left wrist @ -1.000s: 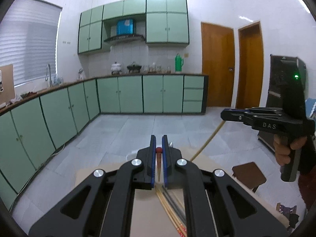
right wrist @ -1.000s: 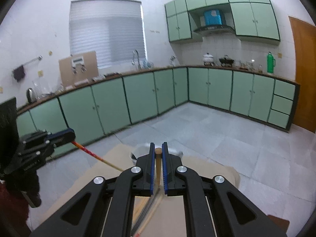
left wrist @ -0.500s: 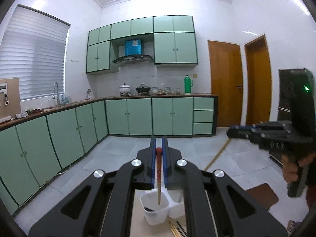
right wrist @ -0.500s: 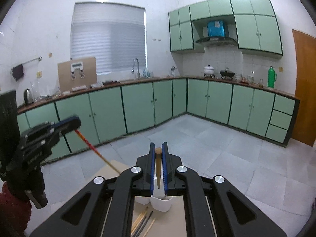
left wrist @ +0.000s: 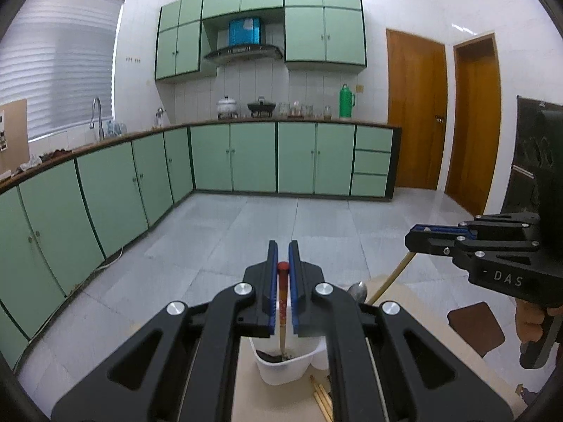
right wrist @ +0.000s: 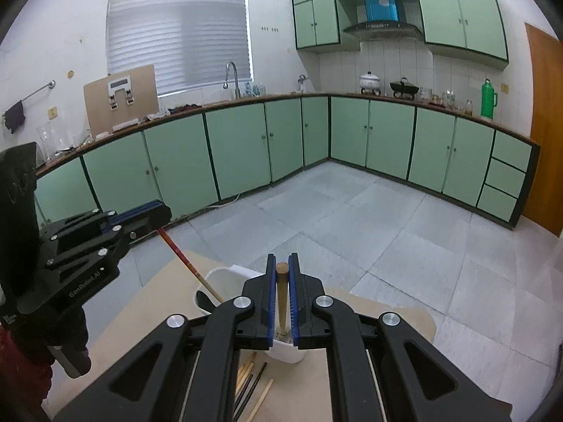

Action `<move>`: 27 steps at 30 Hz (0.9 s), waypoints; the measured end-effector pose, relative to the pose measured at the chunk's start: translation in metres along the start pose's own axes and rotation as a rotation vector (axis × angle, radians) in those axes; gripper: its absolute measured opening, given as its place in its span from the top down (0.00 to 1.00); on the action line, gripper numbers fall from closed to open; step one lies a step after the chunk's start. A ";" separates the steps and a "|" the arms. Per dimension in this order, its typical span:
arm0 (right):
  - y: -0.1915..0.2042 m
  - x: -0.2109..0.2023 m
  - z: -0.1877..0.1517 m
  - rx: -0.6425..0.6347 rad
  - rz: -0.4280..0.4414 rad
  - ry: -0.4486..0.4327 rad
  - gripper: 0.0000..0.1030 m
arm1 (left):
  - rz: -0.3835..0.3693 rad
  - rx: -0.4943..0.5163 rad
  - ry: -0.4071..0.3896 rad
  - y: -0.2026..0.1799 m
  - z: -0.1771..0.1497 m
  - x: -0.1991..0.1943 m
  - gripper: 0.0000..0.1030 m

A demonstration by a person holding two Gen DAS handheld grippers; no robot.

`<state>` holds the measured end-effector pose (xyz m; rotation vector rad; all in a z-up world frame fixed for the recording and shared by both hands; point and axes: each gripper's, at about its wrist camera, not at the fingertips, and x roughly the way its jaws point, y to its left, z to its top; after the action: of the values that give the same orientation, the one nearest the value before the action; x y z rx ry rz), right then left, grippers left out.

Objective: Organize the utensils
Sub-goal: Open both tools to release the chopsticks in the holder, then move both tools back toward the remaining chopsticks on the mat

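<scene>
Clamping a red-tipped chopstick [left wrist: 282,299] at lower centre of the left wrist view: left gripper [left wrist: 283,263], jaws closed on the shaft, lower end down inside the white holder [left wrist: 281,369] on the beige table [right wrist: 147,302]. Clamping a plain wooden chopstick [right wrist: 281,295] at lower centre of the right wrist view: right gripper [right wrist: 282,270], stick standing upright in the same holder. Lying flat just beside the holder's near side: loose chopsticks [right wrist: 251,383].
</scene>
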<state>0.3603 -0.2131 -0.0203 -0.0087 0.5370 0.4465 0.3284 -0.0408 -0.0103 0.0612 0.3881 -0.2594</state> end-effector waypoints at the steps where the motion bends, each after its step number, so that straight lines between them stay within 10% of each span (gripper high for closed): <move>1: -0.001 0.003 -0.002 0.001 -0.001 0.007 0.94 | 0.001 -0.001 0.009 0.002 -0.002 0.004 0.95; 8: -0.006 0.011 -0.012 0.010 -0.005 0.036 0.89 | 0.013 -0.020 0.057 0.014 -0.012 0.015 0.90; 15: -0.013 -0.009 -0.019 0.024 -0.054 -0.017 0.44 | 0.034 -0.031 0.033 0.022 -0.015 -0.007 0.62; 27: -0.006 -0.065 -0.087 0.079 -0.130 -0.083 0.06 | 0.054 -0.060 0.073 0.009 -0.067 -0.072 0.30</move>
<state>0.2703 -0.2555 -0.0633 0.0502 0.4691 0.2978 0.2417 -0.0077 -0.0443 0.0222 0.4660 -0.1929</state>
